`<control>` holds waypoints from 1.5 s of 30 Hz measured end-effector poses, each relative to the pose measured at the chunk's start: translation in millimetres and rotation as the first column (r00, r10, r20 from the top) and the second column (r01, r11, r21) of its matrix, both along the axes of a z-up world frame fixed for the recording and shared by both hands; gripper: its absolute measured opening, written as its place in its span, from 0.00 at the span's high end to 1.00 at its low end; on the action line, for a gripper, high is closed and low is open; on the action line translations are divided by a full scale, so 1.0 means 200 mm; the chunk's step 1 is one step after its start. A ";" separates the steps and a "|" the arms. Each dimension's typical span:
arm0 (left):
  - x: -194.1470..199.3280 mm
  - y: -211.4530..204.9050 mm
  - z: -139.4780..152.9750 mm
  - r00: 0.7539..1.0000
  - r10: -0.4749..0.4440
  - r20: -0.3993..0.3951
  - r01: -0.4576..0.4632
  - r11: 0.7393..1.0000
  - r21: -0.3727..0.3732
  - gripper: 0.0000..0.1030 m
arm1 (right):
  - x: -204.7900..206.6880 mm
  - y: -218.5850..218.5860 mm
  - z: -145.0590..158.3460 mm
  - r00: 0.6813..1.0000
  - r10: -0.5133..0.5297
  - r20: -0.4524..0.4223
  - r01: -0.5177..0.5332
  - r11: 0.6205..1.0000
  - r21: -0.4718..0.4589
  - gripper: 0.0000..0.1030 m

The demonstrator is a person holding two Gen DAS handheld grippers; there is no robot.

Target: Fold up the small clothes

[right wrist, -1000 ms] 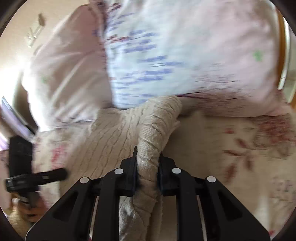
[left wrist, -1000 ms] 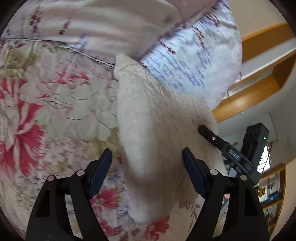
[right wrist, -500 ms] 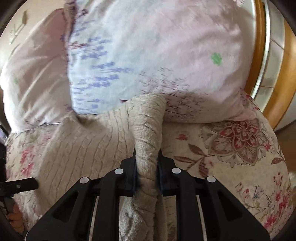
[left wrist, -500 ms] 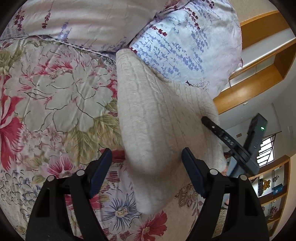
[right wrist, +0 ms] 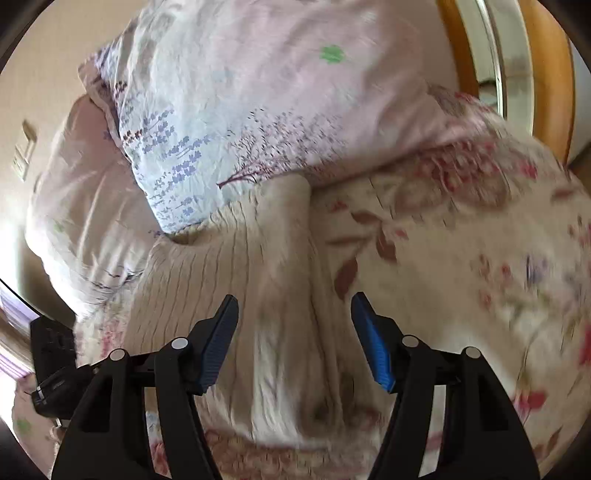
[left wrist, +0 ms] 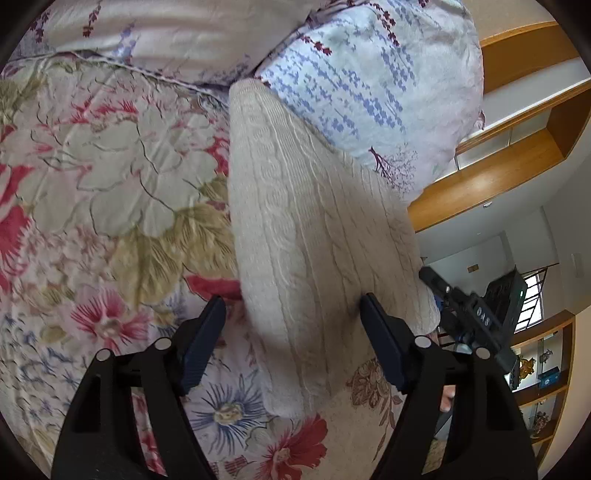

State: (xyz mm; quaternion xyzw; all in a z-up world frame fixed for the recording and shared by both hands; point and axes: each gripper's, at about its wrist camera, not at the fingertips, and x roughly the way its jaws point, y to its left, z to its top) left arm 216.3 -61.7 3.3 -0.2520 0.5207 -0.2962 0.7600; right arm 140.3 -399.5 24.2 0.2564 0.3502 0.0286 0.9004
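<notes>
Left gripper [left wrist: 291, 328]: I see its fingers spread wide, hovering over the garment and pinching nothing. The dark pads sit either side of the cloth's near end.

Right gripper [right wrist: 293, 328]: I find its jaws wide apart, blue pads facing one another, nothing pinched between them. The picture is motion-blurred at the near edge.

Knit sweater [left wrist: 306, 236]: cream, cable-knit, lying on the floral bedspread [left wrist: 110, 192]. In the left wrist view it runs as a long folded band from near centre to the far middle, its far end touching the pillows. In the right wrist view [right wrist: 258, 288] it spreads below the open fingers, with one narrow part reaching to the far pillow edge.

Pillows: a lavender-print pillow [left wrist: 373, 85] rests against the sweater's far end; a second pale pink pillow [left wrist: 155, 33] lies to its left.

Other gripper in view: the right gripper's body shows at the right of the left wrist view, beside the sweater's right edge.

Headboard [left wrist: 491, 177]: wooden, far right, behind the pillows.
</notes>
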 end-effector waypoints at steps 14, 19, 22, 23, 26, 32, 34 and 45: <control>-0.07 -0.02 -0.01 0.999 0.034 0.021 -0.034 0.999 0.029 0.69 | -0.13 0.08 0.01 0.996 -0.020 0.092 0.023 0.999 -0.028 0.81; -0.12 0.01 0.00 0.999 0.018 0.045 -0.020 0.999 0.040 0.74 | -0.14 0.07 0.01 0.996 -0.018 0.089 0.021 0.999 -0.030 0.82; -0.13 0.03 -0.02 0.999 0.013 0.043 -0.015 0.999 0.035 0.75 | -0.13 0.06 -0.02 0.998 -0.021 0.062 0.023 0.999 -0.027 0.82; -0.14 0.04 -0.02 0.999 0.012 0.045 -0.014 0.999 0.036 0.75 | -0.12 0.06 -0.03 0.998 -0.023 0.051 0.024 0.999 -0.026 0.82; -0.14 0.03 -0.02 0.999 0.010 0.050 -0.013 0.999 0.042 0.75 | -0.11 0.06 -0.06 0.999 -0.025 0.027 0.026 0.999 -0.028 0.82; -0.14 0.04 -0.04 0.999 0.012 0.037 -0.013 0.999 0.029 0.73 | -0.11 0.05 -0.10 1.000 -0.021 0.011 0.021 1.000 -0.005 0.81; -0.14 0.04 -0.04 0.999 0.011 0.039 -0.012 1.000 0.023 0.72 | -0.10 0.05 -0.10 1.000 -0.019 0.007 0.019 1.000 -0.003 0.79; -0.11 0.10 0.05 0.996 0.039 0.075 -0.038 0.999 -0.014 0.39 | 0.02 -0.09 0.12 1.000 -0.005 0.021 0.004 0.999 0.042 0.37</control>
